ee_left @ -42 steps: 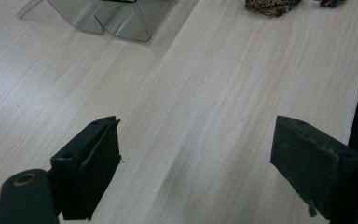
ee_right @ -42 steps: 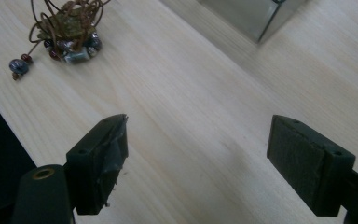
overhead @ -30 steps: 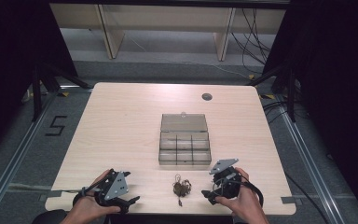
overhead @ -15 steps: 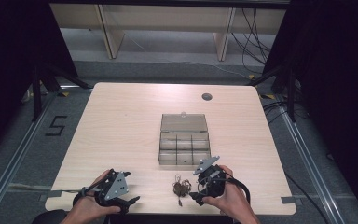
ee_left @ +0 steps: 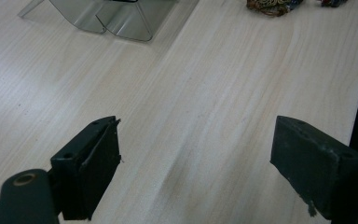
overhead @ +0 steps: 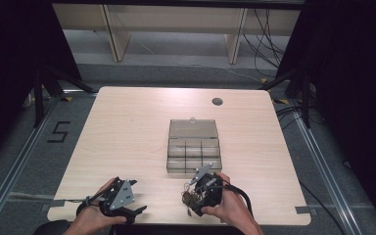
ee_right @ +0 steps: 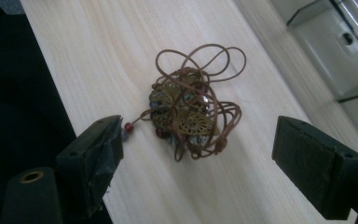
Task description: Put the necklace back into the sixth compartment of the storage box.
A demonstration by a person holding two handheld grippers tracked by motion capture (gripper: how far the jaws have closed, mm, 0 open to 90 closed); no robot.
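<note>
While the high view sets the right gripper (overhead: 196, 201) at the table's (overhead: 127, 127) near edge, just in front of the clear box (overhead: 194, 149), its body covers most of the necklace (overhead: 188, 198), which reads there as a small dark tangle. From the right gripper view the necklace (ee_right: 191, 109) is plain: brown cord looped around brass filigree pieces and a few red beads, lying on the wood between the two wide-apart jaws, with one red bead close to the left jaw but nothing pinched. A corner of the box (ee_right: 335, 56) sits at that view's upper right. Further left along the near edge, the left gripper (overhead: 127, 208) rests in its hand, and the left gripper view shows its jaws (ee_left: 196, 163) spread wide over bare wood, with the box (ee_left: 112, 16) and the necklace (ee_left: 270, 5) at the top edge.
</note>
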